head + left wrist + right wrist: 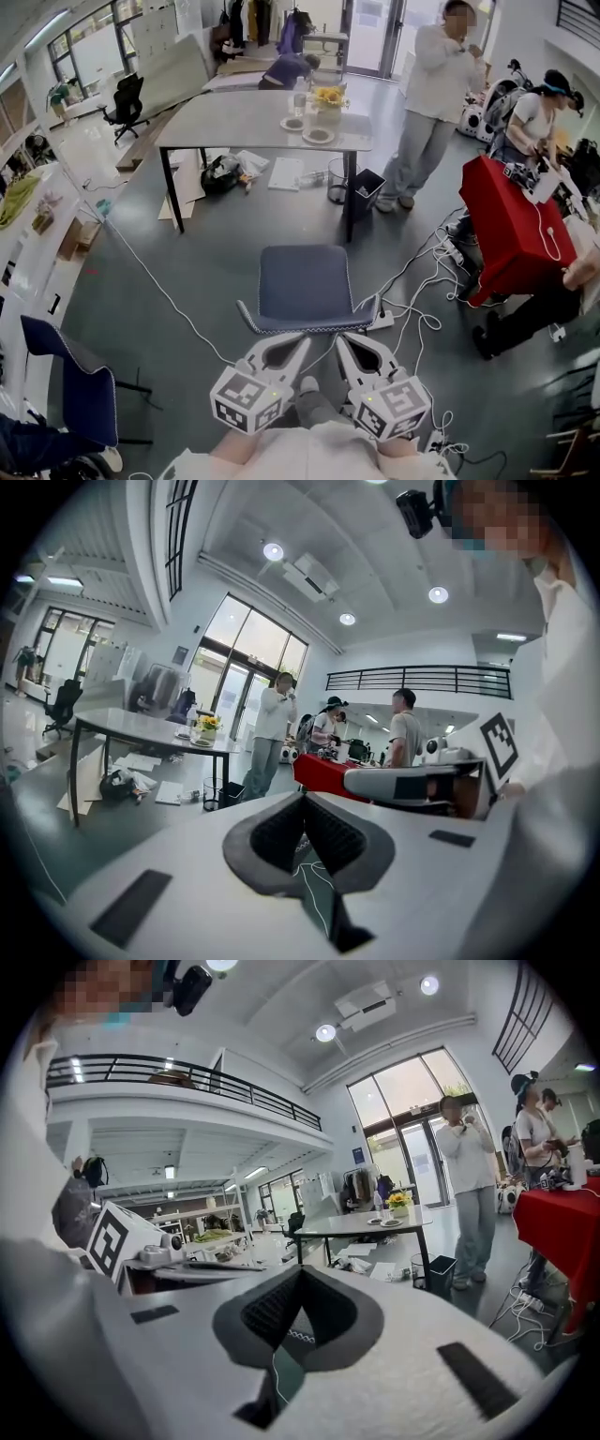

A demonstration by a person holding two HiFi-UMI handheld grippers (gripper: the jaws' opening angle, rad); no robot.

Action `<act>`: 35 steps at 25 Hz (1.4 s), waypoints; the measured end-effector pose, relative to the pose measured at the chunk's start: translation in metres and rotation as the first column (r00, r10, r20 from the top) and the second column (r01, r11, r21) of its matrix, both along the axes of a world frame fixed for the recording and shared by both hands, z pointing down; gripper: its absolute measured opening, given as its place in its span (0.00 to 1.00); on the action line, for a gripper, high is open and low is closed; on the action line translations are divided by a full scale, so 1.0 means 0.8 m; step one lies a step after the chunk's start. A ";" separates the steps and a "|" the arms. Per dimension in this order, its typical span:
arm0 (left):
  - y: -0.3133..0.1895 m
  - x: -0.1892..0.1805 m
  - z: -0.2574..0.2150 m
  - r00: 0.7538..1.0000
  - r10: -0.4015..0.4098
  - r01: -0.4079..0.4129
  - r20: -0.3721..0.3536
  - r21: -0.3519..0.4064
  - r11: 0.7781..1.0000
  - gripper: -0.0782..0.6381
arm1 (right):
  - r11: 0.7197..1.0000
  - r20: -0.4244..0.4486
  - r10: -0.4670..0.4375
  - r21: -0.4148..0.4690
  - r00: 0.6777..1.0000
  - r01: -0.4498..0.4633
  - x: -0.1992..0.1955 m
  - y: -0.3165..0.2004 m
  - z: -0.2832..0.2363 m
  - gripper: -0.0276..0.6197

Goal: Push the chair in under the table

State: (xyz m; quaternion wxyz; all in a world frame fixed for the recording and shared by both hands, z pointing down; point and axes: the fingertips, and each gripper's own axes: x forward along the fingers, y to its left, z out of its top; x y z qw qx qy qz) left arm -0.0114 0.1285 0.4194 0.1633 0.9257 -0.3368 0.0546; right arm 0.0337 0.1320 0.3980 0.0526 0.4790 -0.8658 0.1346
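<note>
Chair (303, 284) back rim lies right at my fingertips. My left gripper (302, 343) and right gripper (341, 341) point at it side by side, each with its jaws pressed fully together and nothing between them. The tips sit at the near, curved edge of the backrest, left of centre and right of centre. I cannot tell whether they actually press on it.

Beyond the tips the blue seat stretches away from me, its front edge facing the table (234, 117). Between that edge and the table's near legs is a band of bare grey floor, so the chair stands well apart from the table.

Just right of my right gripper, a power strip (381, 322) lies beside the chair's corner, and white cables (424, 281) loop outward from it. To the left of my left gripper the floor is open, crossed by one long cable.

Under the table, on its right side, stand a wire bin (337, 180) and a dark box (367, 192). Papers (286, 173) and a black bag (220, 175) lie toward the left. Farther right are a red-covered stand (502, 220) and a standing person (427, 112).
</note>
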 end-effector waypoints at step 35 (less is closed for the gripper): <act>-0.140 0.029 0.022 0.997 -0.030 0.030 0.071 -0.008 1.000 0.13 | 0.994 -0.042 -0.083 -0.069 0.996 0.080 0.036 -0.145 0.034 0.04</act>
